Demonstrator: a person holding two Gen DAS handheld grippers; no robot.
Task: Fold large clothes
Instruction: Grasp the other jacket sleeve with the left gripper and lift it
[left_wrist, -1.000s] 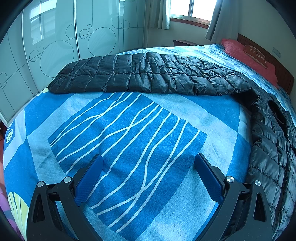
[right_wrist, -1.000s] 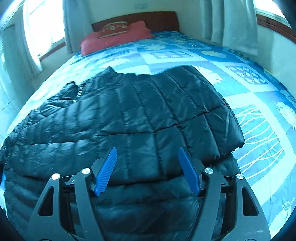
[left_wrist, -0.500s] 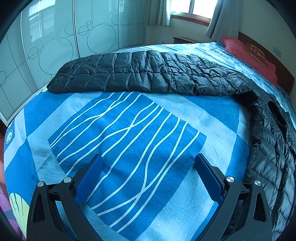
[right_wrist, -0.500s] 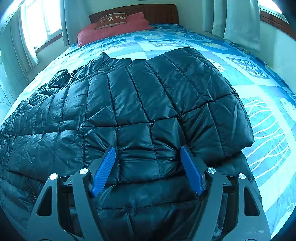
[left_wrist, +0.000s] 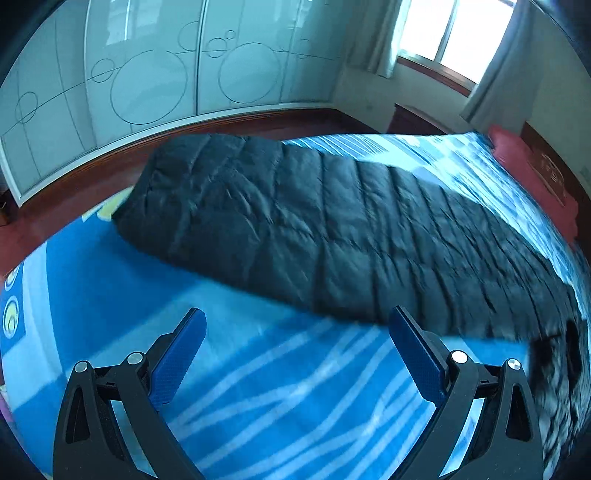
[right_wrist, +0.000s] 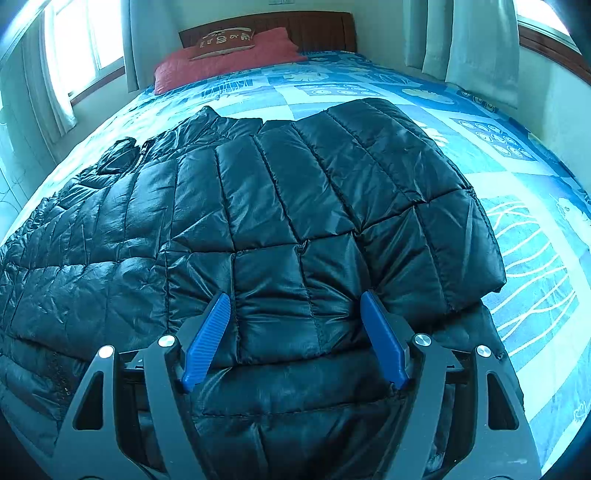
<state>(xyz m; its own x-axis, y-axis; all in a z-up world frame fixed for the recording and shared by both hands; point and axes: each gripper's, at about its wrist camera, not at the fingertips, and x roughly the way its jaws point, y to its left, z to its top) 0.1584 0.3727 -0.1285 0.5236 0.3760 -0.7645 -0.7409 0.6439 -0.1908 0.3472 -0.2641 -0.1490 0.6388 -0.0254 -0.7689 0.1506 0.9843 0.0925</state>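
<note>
Pointing down at the bed, the right gripper (right_wrist: 293, 334) has its blue fingers (right_wrist: 207, 339) spread, one on each side of a quilted panel of the black jacket (right_wrist: 266, 206); whether the pads press into the fabric cannot be told, and nothing is lifted. That panel belongs to a folded-over flap lying on top of the jacket's body, its edge ending just short of the hem nearest the camera. Beyond it, the collar and a zipper (right_wrist: 142, 157) sit toward the left. Farther out lies the blue patterned sheet (right_wrist: 532, 251), then a red pillow (right_wrist: 225, 59) against the wooden headboard (right_wrist: 317, 27). A smaller cushion on the pillow bears pale markings too small to read.

The left gripper (left_wrist: 295, 354) is spread wide and empty above the sheet's white wavy lines (left_wrist: 288, 391). Just ahead of its fingers (left_wrist: 177, 362), a long sleeve (left_wrist: 332, 229) of the jacket stretches across the bed, blurred. Behind it stand pale wardrobe doors (left_wrist: 155, 74) drawn with circles, and a curtained window (left_wrist: 450, 33) to the right.
</note>
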